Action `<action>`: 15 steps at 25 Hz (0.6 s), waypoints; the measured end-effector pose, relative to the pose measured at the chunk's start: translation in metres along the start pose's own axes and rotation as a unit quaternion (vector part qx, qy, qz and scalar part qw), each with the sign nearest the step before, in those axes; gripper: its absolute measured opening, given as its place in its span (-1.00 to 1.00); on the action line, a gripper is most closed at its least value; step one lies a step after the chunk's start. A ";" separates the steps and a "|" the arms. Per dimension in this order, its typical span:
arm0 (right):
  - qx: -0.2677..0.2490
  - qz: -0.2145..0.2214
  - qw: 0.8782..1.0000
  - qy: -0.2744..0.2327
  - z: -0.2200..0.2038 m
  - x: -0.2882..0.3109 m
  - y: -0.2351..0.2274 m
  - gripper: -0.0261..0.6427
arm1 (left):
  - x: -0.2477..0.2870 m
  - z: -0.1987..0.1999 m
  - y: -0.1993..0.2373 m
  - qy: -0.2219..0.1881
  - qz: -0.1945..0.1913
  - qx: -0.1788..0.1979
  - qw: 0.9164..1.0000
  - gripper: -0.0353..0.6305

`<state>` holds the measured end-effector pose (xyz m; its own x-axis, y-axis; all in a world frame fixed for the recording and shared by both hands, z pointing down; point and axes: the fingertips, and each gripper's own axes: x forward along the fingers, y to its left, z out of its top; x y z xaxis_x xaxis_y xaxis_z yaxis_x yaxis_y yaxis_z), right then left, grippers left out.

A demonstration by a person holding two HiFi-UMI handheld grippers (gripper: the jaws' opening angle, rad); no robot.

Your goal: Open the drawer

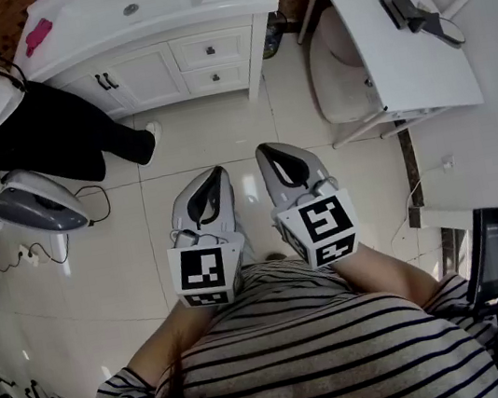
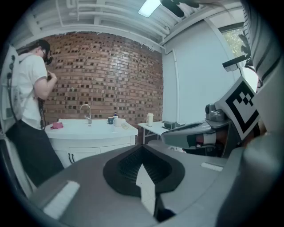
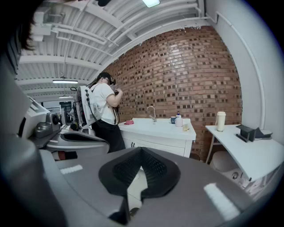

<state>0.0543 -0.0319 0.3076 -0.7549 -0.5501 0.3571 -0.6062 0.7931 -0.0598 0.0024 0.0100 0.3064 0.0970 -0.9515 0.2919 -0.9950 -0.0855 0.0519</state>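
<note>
Both the left tool (image 1: 215,174) and the right tool (image 1: 266,151) are clenched on nothing, over the floor tiles (image 1: 219,132) and well apart from the drawer (image 1: 191,52). It sits at the right of the white vanity cabinet (image 1: 129,76), above a lower drawer (image 1: 196,81). Its front faces the tools; its long axis runs sideways across the cabinet. Likely slips are a clenched tool glancing off the small knob (image 1: 211,50), or catching the lower drawer instead.
</note>
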 end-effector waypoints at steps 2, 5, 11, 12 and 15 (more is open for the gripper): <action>0.004 -0.013 1.000 0.010 0.012 0.042 -0.016 -0.92 | 0.037 0.009 0.030 0.006 -0.011 0.002 1.000 -0.85; 0.018 -0.027 0.999 0.022 0.024 0.109 -0.039 -0.92 | 0.090 0.021 0.073 0.011 -0.030 0.005 0.999 -0.85; 0.033 -0.059 0.996 0.058 -0.001 0.234 -0.093 -0.92 | 0.180 -0.011 0.139 0.054 -0.041 0.002 0.998 -0.85; 0.033 -0.064 0.995 0.063 -0.008 0.253 -0.103 -0.92 | 0.193 -0.020 0.147 0.060 -0.036 -0.002 0.998 -0.85; 0.021 -0.068 0.995 0.068 -0.032 0.309 -0.130 -0.92 | 0.228 -0.048 0.166 0.066 -0.021 -0.010 0.998 -0.85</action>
<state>-0.0920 -0.2959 0.4557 -0.6257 -0.6089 0.4876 -0.7127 0.7003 -0.0401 -0.1392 -0.2074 0.4272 0.1418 -0.9000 0.4122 -0.9895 -0.1166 0.0858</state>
